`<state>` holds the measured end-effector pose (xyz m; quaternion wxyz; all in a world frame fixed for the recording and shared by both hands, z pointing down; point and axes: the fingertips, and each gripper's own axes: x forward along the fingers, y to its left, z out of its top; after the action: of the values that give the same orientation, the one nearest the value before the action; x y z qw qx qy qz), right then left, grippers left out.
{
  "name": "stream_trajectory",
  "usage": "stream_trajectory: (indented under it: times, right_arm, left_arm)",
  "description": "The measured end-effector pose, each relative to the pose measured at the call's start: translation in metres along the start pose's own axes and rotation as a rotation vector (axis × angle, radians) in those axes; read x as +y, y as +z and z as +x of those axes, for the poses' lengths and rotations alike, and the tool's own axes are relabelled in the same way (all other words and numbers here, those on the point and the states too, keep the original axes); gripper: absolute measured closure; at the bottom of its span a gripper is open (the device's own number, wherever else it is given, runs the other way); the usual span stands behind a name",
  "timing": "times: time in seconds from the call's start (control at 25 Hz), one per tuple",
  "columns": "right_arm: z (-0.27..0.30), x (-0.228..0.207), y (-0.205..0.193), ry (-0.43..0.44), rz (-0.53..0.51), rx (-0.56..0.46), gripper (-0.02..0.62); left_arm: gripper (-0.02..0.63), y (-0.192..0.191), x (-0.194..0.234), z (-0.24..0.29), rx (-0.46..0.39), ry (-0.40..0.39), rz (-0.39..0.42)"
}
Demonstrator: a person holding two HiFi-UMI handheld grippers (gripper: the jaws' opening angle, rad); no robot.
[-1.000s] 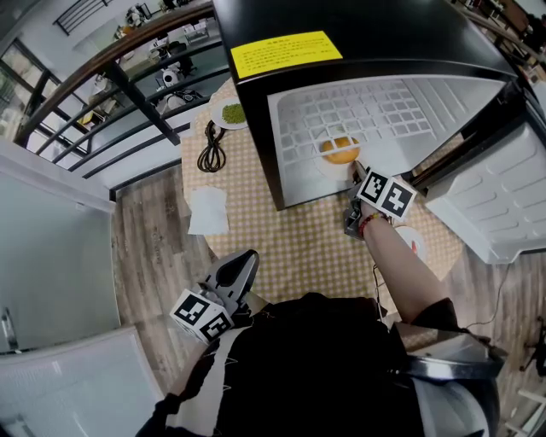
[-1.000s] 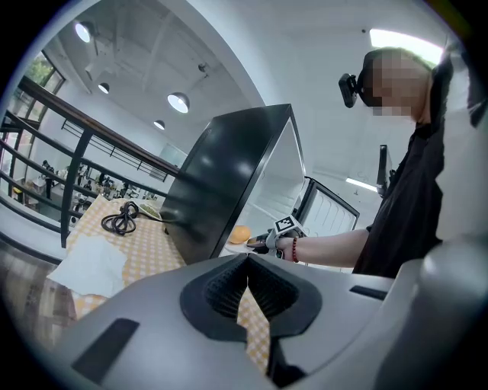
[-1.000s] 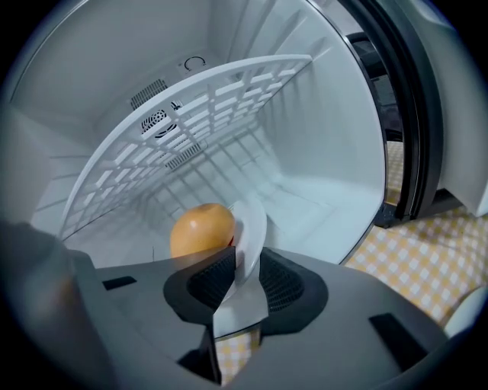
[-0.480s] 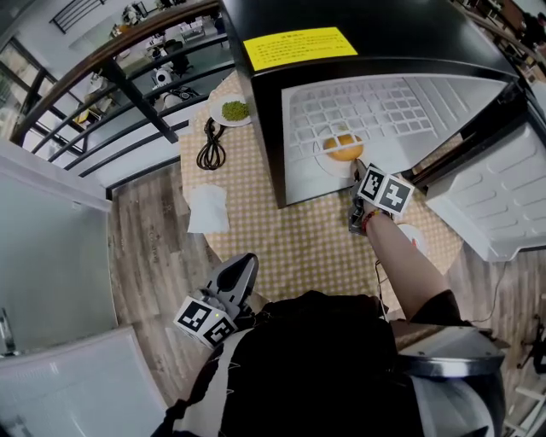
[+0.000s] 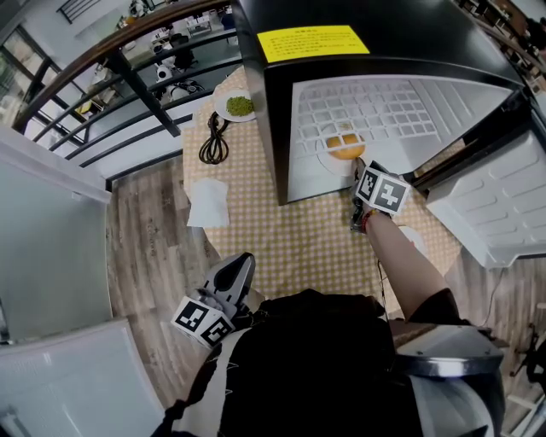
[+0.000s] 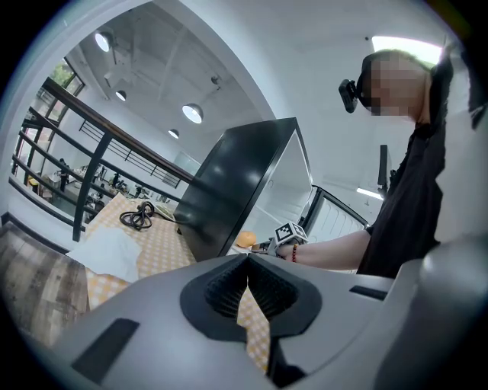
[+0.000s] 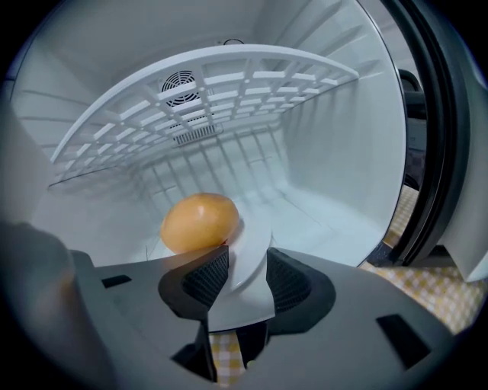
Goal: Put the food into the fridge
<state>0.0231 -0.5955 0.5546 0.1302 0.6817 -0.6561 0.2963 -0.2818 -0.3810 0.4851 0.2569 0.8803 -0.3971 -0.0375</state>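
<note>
Your right tongs [image 7: 245,259] reach into the open black fridge [image 5: 375,26], low at the front of its white inside. Their jaws have just been opening and now stand partly apart. The near rim of the white plate [image 7: 248,228] lies in the gap between them, and the pads are not pressing on it. The plate is in the lower space of the fridge, beneath the white wire shelf [image 7: 213,84]. On its far left part rests the food [image 7: 200,221] — a round, orange, bun-like piece, just beyond the tip of the left-hand jaw. So the food is already inside the fridge, on its plate.

The fridge door [image 5: 495,205] stands swung wide open to the right. The fridge itself stands on the checked tabletop [image 5: 316,239], with a yellow label [image 5: 313,40] on its top.

Your left tongs [image 5: 243,260] hang low at your left side, close to your body and near the tabletop's near edge. Their jaws meet at the tips, with nothing between them.

Left of the fridge, a small plate of green food [image 5: 235,107] sits at the far end of the tabletop. A coiled black cable [image 5: 213,147] lies just nearer than it, and a white napkin [image 5: 207,207] lies at the left edge.
</note>
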Motion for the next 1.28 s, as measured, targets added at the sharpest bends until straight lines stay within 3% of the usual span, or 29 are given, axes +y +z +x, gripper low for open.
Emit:
stream_trajectory:
  times: [0.32,0.92,1.28]
  right_arm:
    - [0.001,0.001,-0.001,-0.019,-0.194,0.011,0.422]
    - [0.001,0.003,-0.002,-0.039,-0.263,0.014,0.419]
    - [0.002,0.003,-0.005,-0.044,-0.257,0.020,0.420]
  left_arm:
    - [0.592,-0.002,-0.001,-0.002,-0.005,0.008,0.000]
    - [0.592,0.009,0.002,-0.016,-0.025,-0.001,0.018]
    - [0.592,0.030,0.028,-0.023,0.024,-0.074,0.087]
